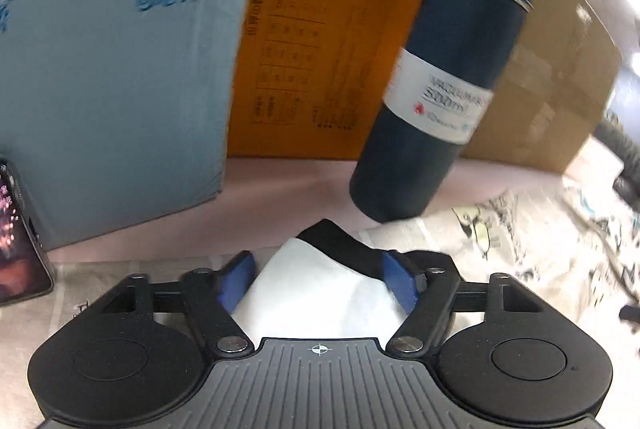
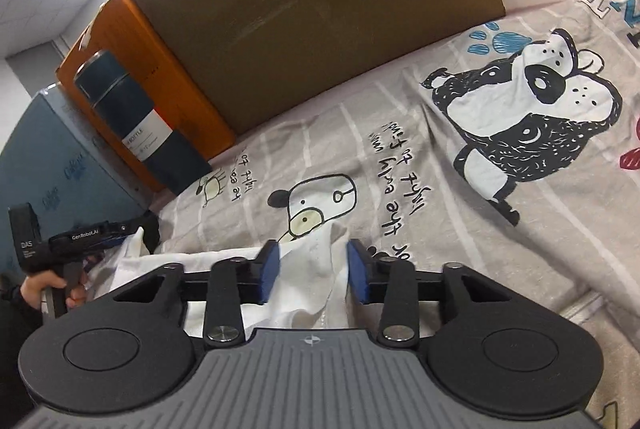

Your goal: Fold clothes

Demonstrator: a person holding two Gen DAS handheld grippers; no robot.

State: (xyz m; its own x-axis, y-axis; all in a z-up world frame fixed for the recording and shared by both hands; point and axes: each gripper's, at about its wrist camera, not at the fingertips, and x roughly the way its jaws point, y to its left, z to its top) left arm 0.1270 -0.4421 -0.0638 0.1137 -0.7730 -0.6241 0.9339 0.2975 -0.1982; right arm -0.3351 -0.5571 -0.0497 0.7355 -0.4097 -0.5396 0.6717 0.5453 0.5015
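Observation:
A white garment with a black trim [image 1: 320, 281] lies between the blue pads of my left gripper [image 1: 320, 279], whose jaws stand wide apart around it. In the right wrist view the same white garment [image 2: 312, 269] bunches up between the blue pads of my right gripper [image 2: 310, 269], jaws also apart with cloth between them. The garment stretches left to the left gripper [image 2: 100, 237], held by a hand at the left edge. It rests on a grey bedsheet with dog cartoons [image 2: 440, 169].
A dark blue vacuum bottle [image 1: 436, 77] stands close ahead of the left gripper. Behind it stand a blue carton [image 1: 112, 77], an orange box [image 1: 320, 29] and a brown cardboard box [image 2: 312, 13]. A phone [image 1: 20, 241] lies at the left.

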